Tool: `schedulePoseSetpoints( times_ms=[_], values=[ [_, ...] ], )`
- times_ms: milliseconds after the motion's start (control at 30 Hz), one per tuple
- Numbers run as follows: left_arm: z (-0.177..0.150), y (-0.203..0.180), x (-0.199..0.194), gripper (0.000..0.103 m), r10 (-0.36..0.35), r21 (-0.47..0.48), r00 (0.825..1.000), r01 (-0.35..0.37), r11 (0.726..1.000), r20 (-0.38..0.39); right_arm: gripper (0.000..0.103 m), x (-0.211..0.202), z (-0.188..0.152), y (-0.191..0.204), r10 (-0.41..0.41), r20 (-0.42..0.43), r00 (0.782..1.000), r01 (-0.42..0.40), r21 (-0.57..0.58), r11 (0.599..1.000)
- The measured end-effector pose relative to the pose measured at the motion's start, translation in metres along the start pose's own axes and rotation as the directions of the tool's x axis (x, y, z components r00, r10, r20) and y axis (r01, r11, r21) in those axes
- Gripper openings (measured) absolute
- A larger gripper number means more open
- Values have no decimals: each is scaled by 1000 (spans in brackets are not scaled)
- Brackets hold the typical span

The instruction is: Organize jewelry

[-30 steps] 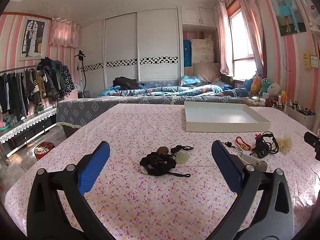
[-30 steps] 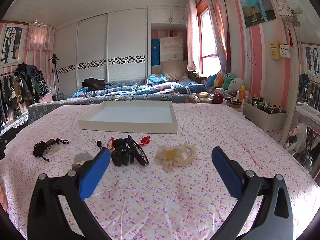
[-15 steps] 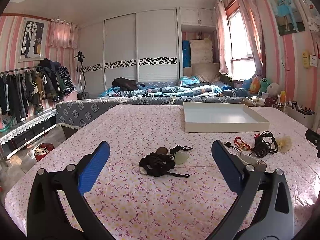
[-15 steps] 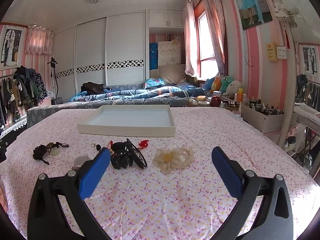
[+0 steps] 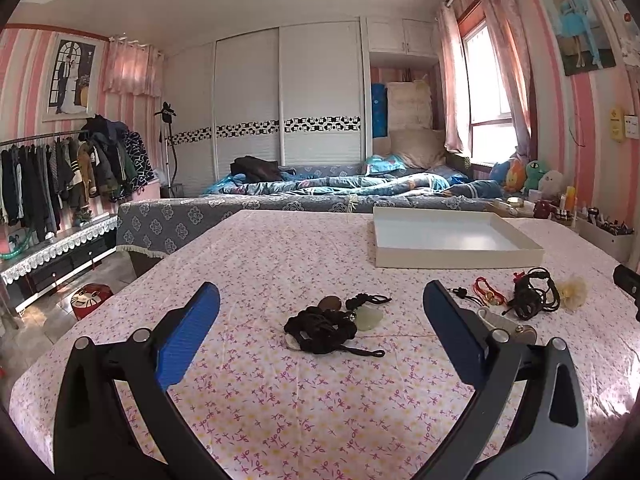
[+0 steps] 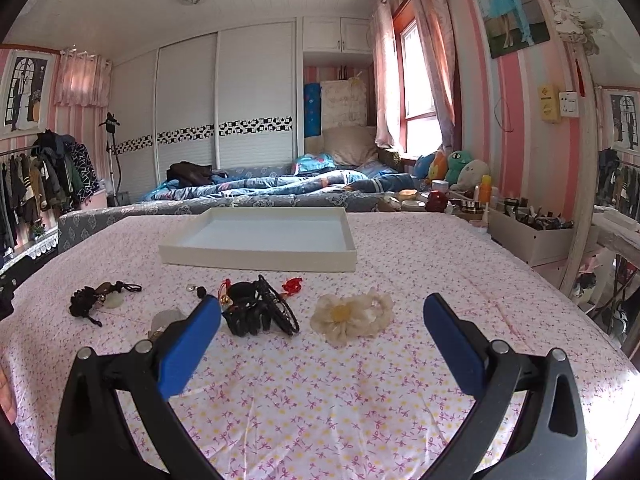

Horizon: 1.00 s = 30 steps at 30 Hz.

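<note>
Left gripper [image 5: 320,336]: its two blue fingers [image 5: 188,338] are spread wide apart and hold nothing. It hangs low over the table.

Right gripper [image 6: 322,338]: its blue fingers [image 6: 190,344] are also spread wide and hold nothing.

Table [image 5: 304,412]: it wears a pink cloth with small flowers and bows.

Black cord bundle [image 5: 320,330]: a knotted heap of black cord, lying on the cloth between the left fingers, up at 12 o'clock from them. In the right view it lies far off at 10 o'clock [image 6: 86,304].

Pale green stone [image 5: 368,317]: round and flat, touching the black cord bundle on its right side.

Black hair claw [image 6: 256,314]: lies on the cloth just beside the right gripper's left finger, at 11 o'clock.

Cream fabric flower [image 6: 350,314]: lies between the right fingers at 12 o'clock, near the black hair claw but apart from it.

Red cord knot [image 6: 292,285]: a small one, just behind the black hair claw.

Red string bracelet [image 5: 488,294]: lies at 1 o'clock in the left view.

White tray [image 6: 256,256]: shallow, with nothing in it, farther back on the table at 12 o'clock from the right gripper. All the jewelry lies in front of it.

Bed [image 6: 280,188]: behind the table, with a blue quilt.
</note>
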State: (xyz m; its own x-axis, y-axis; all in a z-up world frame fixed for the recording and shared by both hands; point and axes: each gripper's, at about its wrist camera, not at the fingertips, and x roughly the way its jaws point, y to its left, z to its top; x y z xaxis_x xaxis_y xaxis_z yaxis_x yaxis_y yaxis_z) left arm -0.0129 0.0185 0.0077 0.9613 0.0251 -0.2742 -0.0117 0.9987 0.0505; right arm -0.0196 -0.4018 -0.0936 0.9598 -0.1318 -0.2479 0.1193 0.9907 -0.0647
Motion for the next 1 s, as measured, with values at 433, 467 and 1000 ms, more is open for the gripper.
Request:
schedulePoseSetpoints(
  times_ms=[433,467,1000],
  values=[
    [-1,-2,-1,100,-6,15,1000,5,1000,12,101,2,0,2,1,2,1000,-1,0,1000],
    [-1,-2,-1,100,-9,16,1000,9,1000,12,101,3,0,3,0,1,1000,0,0,1000],
    [0,-12,5,100,-54,58,998,56,997,-32,101,0,-2,0,-29,13,999,29,12,1000]
  ],
)
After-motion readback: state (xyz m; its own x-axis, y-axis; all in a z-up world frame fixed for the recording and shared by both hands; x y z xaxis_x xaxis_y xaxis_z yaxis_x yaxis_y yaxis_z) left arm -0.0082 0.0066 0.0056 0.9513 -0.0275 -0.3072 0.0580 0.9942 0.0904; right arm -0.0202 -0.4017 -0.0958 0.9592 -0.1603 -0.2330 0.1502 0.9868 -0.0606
